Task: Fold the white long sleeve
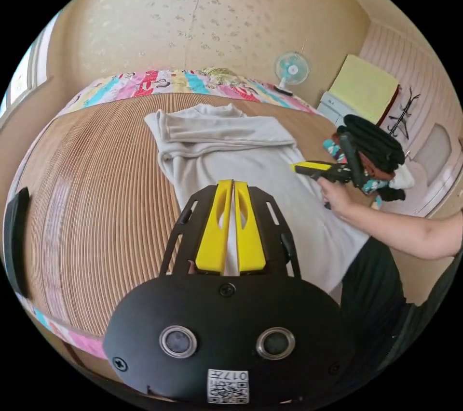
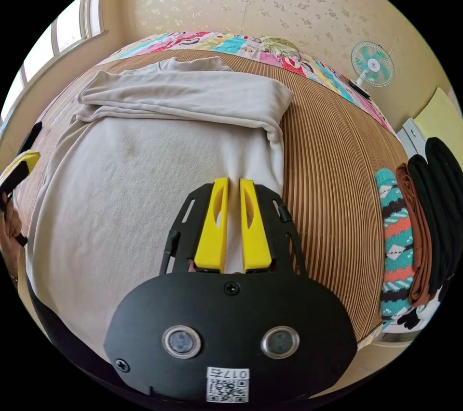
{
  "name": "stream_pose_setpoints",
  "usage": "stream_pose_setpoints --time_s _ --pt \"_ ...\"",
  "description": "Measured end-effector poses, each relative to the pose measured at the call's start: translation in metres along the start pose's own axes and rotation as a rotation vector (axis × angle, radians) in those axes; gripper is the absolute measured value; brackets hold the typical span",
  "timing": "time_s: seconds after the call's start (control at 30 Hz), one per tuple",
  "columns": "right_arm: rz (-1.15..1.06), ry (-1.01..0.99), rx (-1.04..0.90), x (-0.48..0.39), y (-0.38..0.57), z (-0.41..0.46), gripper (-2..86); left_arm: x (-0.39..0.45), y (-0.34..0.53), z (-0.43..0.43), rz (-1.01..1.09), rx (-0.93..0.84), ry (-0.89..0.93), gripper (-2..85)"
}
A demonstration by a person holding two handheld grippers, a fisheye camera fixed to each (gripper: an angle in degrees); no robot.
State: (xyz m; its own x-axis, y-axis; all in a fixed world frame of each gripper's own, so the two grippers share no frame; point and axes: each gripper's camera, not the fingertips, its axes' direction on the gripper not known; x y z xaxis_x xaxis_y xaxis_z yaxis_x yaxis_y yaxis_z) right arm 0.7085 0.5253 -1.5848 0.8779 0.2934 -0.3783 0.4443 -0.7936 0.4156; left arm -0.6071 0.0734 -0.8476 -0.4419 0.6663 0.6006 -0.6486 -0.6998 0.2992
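White long sleeve (image 1: 241, 165) lies spread on the ribbed bamboo mat (image 1: 96, 199), its near hem hanging toward the person, both sleeves already folded across the chest at the far end of the mat. Left gripper (image 1: 233, 184) hovers over the body of the shirt, jaws nearly together and holding nothing. Right gripper (image 2: 234, 182) hangs over the shirt's edge beside the bare mat, jaws narrow with a slit between, empty as well. Judging by this, the sleeve fold is done; next, each gripper must open, pinch the hem, and carry it toward the collar.
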Motion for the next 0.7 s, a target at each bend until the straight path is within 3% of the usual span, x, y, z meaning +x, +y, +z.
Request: stream_pose_setpoints --time_s 0.07,0.13,0.23,0.3,0.43,0.57,0.7 --pt "0.008 -0.018 0.001 0.004 0.001 0.000 3.2 -0.011 0.054 -0.067 -0.079 0.061 -0.049 0.4" --pt "0.009 -0.021 0.000 0.006 0.001 -0.001 3.0 -0.024 0.086 -0.095 -0.173 0.011 -0.093 2.5" --pt "-0.010 0.020 -0.001 0.003 0.001 -0.001 2.8 -0.049 0.122 -0.122 -0.348 -0.029 -0.034 8.9" --pt "-0.030 0.064 -0.005 0.000 0.001 -0.001 2.7 -0.057 0.133 -0.125 -0.396 -0.012 -0.004 10.3" --pt "-0.048 0.090 -0.018 0.004 0.000 -0.002 2.5 -0.071 0.130 -0.091 -0.429 -0.191 0.057 12.6" --pt "0.009 -0.026 -0.076 0.039 -0.006 -0.020 1.8 -0.082 0.131 -0.092 -0.477 -0.227 0.038 11.4" --pt "0.108 -0.313 0.086 0.102 0.043 -0.098 1.6 -0.087 0.138 -0.103 -0.436 -0.245 0.039 5.9"
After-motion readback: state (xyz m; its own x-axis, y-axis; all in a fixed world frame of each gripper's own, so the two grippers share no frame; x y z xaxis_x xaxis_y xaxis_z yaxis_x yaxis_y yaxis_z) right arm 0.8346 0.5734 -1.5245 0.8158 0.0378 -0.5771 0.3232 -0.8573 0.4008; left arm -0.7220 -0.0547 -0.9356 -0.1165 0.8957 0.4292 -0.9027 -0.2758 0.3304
